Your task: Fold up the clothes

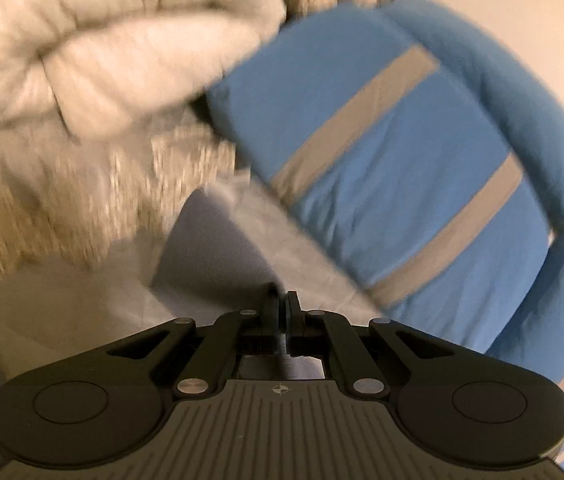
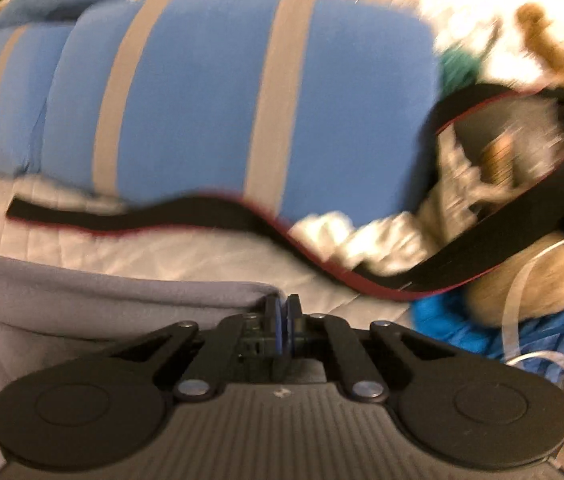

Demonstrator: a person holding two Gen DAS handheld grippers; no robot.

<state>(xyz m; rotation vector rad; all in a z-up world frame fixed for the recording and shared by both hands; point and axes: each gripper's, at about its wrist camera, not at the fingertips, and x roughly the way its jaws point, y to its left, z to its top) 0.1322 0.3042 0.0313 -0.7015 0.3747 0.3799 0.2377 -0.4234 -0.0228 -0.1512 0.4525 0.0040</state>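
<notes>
both grippers pinch the grey garment on the quilted bed

the left gripper (image 1: 282, 300) has its jaws drawn together on a corner of a grey garment (image 1: 217, 248); the cloth rises from the tips as a taut, folded flap, and more grey shows through the gap behind the fingers. the flap stands above a pale quilted bed cover (image 1: 302, 248). beyond it, to the right, lies a thick blue pad with grey stripes (image 1: 402, 140), tilted across the view. to the left sits a cream fluffy blanket (image 1: 101, 60), bunched in big rolls, with a shaggy beige fringe (image 1: 61, 208) below it. the left view is blurred, so finer detail is lost.

the right gripper (image 2: 282, 308) is also closed, its blue-faced pads pressed onto the edge of the same grey garment (image 2: 101, 300), which stretches away to the left of the tips as a thick rolled hem and drapes down the lower left of the view. behind it the quilted cover (image 2: 161, 248) carries a black strap with a red edge (image 2: 161, 210) that curves across toward a black bag (image 2: 522, 140) on the right. the striped blue pad (image 2: 221, 100) fills the background. near the bag lie a crumpled white cloth (image 2: 362, 240), a tan plush shape (image 2: 522, 280) and bright blue fabric (image 2: 462, 328); these are too blurred to name further.
</notes>
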